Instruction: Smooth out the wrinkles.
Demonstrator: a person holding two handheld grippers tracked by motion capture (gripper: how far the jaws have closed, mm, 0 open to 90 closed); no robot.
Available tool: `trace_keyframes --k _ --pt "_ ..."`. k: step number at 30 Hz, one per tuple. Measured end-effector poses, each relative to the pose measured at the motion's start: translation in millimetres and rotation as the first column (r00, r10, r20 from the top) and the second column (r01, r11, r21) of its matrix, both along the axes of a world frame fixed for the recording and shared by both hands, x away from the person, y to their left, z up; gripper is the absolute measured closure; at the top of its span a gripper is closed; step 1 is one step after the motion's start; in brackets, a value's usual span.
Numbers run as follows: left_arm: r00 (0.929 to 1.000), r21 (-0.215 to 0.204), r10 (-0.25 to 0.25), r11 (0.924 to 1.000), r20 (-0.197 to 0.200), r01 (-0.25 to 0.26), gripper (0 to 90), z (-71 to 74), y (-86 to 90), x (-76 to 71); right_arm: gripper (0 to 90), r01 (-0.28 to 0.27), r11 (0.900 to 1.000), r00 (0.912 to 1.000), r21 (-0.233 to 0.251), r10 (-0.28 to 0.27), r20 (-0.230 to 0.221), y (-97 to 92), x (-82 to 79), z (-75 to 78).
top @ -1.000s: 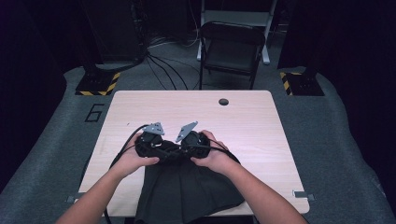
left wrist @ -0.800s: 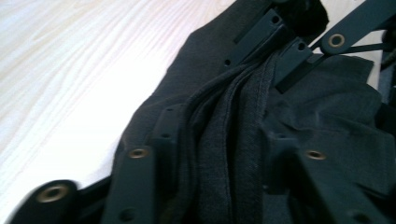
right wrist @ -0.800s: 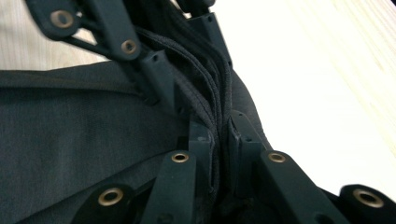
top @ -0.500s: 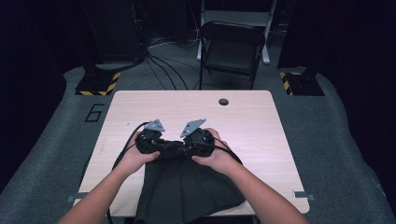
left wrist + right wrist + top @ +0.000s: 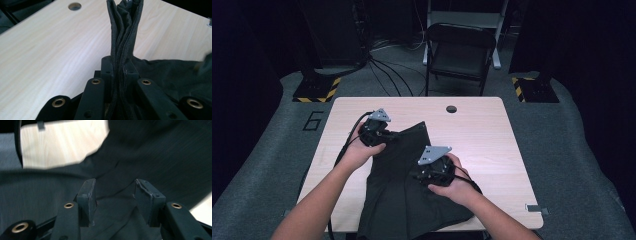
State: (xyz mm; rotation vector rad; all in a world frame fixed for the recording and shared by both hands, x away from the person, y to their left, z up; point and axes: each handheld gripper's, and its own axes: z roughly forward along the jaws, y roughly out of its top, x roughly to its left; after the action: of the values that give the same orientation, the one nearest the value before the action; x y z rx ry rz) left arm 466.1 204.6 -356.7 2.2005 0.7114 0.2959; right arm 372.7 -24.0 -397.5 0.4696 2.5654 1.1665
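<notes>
Dark woven cloth, a garment, lies on the table's near left, drooping over the edge; it likely handles limp and light. Left gripper pinches a bunched edge; right gripper's jaws have just been opening, released over fabric.

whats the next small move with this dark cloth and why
Probably close the right hand-held gripper on the dark cloth. Its jaws have just been opening and stand apart over the fabric without pinching it, while the left hand-held gripper is clamped on a bunched fold near the cloth's far corner. A second grip would let both hands spread it.
</notes>
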Motion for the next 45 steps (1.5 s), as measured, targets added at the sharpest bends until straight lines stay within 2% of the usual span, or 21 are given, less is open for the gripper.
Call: trace_keyframes --k 4,6,10,12,20,22,28,32,35,37,39,42,45 --pt "0.9998 0.006 0.005 1.0000 0.021 -0.005 82.3 11.1 -1.1 5.1 51.9 0.011 0.9994 0.9968 -0.032 -0.013 -0.079 3.4 -0.9 -30.5" --pt "0.9995 0.014 0.002 0.9999 0.030 -0.003 82.3 15.0 -1.9 7.9 51.9 0.009 0.9989 0.9946 -0.046 -0.013 -0.103 4.0 -0.5 -43.9" --pt "0.9994 0.017 -0.002 0.9999 0.034 0.001 82.3 19.1 -4.9 11.8 51.9 0.015 0.9966 0.9906 -0.081 -0.026 -0.134 6.1 -1.3 -64.5" --pt "0.9994 0.017 -0.002 0.9999 0.035 0.001 82.3 19.3 -7.0 12.8 51.8 0.000 0.9958 0.9900 -0.092 -0.013 -0.140 6.4 -1.0 -70.2" --pt "0.9993 0.016 -0.003 0.9999 0.038 0.002 82.3 21.7 -13.9 18.4 50.1 -0.011 0.9928 0.9851 -0.120 -0.010 -0.172 14.3 -0.3 -81.0" --pt "0.9990 0.014 -0.004 0.9999 0.044 0.003 82.3 22.3 -15.1 19.1 49.7 -0.013 0.9921 0.9868 -0.125 -0.007 -0.162 17.4 0.7 -83.3" --pt "0.9969 0.003 -0.016 0.9999 0.076 0.016 82.3 31.7 -24.3 19.9 49.0 0.003 0.9914 0.9838 -0.131 -0.026 -0.178 26.0 11.3 -90.7" --pt "0.9957 -0.008 -0.013 0.9999 0.092 0.013 82.3 36.0 -26.2 18.5 48.3 0.047 0.9898 0.9839 -0.135 -0.069 -0.165 30.3 22.8 -97.4" --pt "0.9933 -0.011 -0.020 0.9997 0.113 0.022 82.2 39.2 -26.8 16.6 48.3 0.077 0.9884 0.9795 -0.131 -0.100 -0.175 33.7 30.6 -101.3" --pt "0.9932 -0.014 -0.026 0.9995 0.113 0.027 82.2 40.2 -27.2 15.5 48.4 0.114 0.9845 0.9774 -0.133 -0.135 -0.162 36.1 37.6 -104.0" --pt "0.9931 -0.007 -0.037 0.9993 0.112 0.037 82.2 40.9 -27.0 14.7 48.6 0.150 0.9798 0.9707 -0.132 -0.172 -0.168 38.9 41.7 -105.3" --pt "0.9914 -0.008 -0.042 0.9990 0.124 0.043 82.1 40.9 -27.6 13.2 48.7 0.171 0.9750 0.9699 -0.142 -0.192 -0.150 43.4 47.6 -105.7" --pt "0.9913 -0.008 -0.052 0.9986 0.121 0.053 82.0 40.6 -28.1 12.0 48.6 0.200 0.9688 0.9635 -0.146 -0.222 -0.150 47.6 52.4 -105.5"
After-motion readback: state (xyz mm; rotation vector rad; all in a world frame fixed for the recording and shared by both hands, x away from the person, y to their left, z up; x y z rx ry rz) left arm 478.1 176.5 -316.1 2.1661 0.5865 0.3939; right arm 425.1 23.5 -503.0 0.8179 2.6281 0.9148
